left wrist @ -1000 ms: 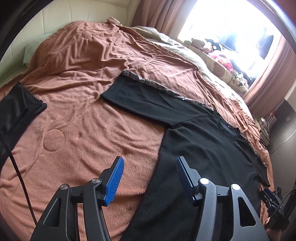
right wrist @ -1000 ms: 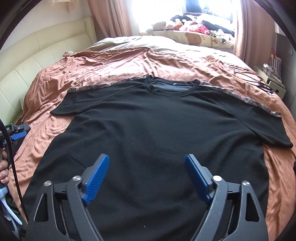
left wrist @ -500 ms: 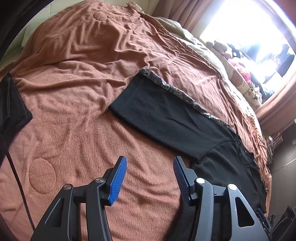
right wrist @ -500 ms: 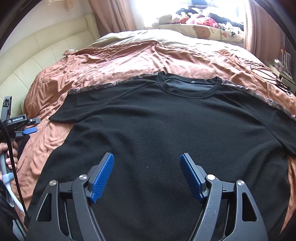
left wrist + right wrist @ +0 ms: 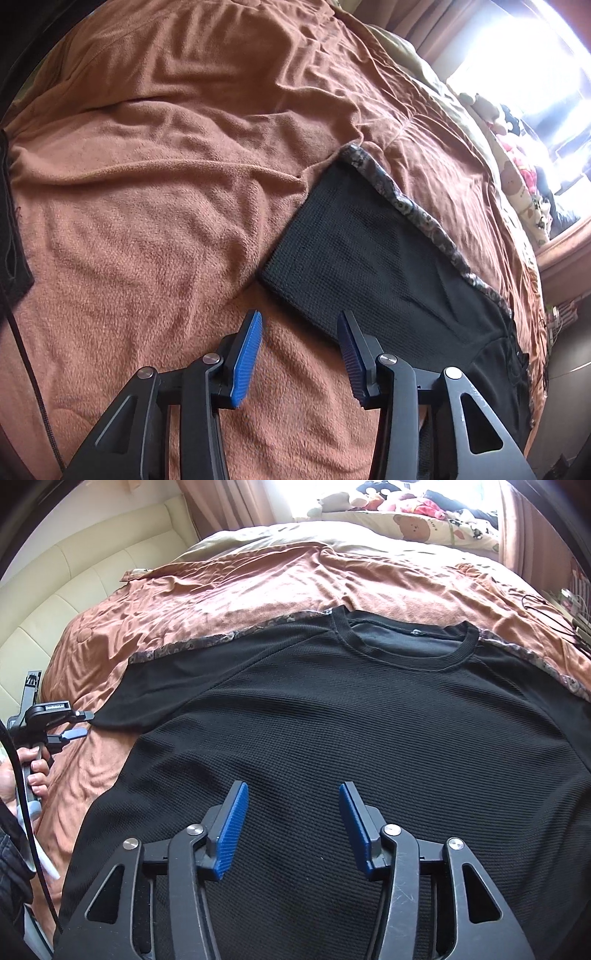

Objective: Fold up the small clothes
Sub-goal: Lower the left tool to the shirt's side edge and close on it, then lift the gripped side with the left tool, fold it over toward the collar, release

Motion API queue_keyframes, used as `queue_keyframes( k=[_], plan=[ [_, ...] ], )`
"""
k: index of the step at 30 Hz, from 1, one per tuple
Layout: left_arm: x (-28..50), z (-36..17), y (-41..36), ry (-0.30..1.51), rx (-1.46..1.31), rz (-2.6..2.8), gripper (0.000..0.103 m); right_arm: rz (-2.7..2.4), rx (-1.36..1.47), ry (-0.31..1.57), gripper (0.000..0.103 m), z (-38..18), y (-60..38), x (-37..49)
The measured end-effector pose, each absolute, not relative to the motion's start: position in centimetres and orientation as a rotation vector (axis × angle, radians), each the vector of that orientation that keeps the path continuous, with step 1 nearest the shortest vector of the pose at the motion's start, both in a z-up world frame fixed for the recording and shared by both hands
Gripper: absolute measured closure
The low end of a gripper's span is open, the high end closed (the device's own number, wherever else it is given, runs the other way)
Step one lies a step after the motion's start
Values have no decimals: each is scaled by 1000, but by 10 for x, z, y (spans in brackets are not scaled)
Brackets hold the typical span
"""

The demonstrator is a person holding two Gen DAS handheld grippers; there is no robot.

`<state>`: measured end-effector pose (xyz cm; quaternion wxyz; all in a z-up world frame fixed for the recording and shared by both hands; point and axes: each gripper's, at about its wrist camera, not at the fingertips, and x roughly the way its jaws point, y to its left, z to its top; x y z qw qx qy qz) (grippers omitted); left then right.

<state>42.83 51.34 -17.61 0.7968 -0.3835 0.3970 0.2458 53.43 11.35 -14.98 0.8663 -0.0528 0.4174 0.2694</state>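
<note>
A black short-sleeved T-shirt [image 5: 369,738] lies spread flat, front up, on the brown blanket [image 5: 229,583], collar [image 5: 402,642] toward the window. Its left sleeve [image 5: 354,258] lies flat in the left wrist view, with a patterned strip along the far edge. My left gripper [image 5: 301,325] is open and empty, close above the blanket right at the sleeve's cuff edge; it also shows in the right wrist view [image 5: 79,723] beside the sleeve tip. My right gripper [image 5: 290,794] is open and empty, hovering over the shirt's lower middle.
A dark cloth [image 5: 11,221] lies at the blanket's left edge. A cream padded headboard [image 5: 74,587] runs on the left. Stuffed toys [image 5: 388,498] and a printed quilt sit by the window. Cables [image 5: 546,605] lie at the bed's right side.
My left gripper has moved forward and down toward the sleeve cuff. My right gripper has advanced a little over the shirt and its jaws have narrowed somewhat.
</note>
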Motion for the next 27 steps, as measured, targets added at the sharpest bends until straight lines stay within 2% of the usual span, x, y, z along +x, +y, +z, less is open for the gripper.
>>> queue_keyframes(
  k=[4,7,8,10,15,27],
  plan=[
    [435,-188,530,854,-872,544,65,570,-104,888,56,-156,124,542],
    [439,-194,536,837,-882,545,77,576,-107,904,62,-162,135,548],
    [440,-194,537,836,-874,555,88,578,-111,907,63,-163,140,550],
    [441,-192,539,833,-882,547,96,583,-115,910,67,-167,149,554],
    [445,-164,532,764,-836,497,97,612,-110,924,76,-175,175,561],
    [477,-82,518,648,-783,352,97,736,2,994,86,-198,241,599]
  ],
)
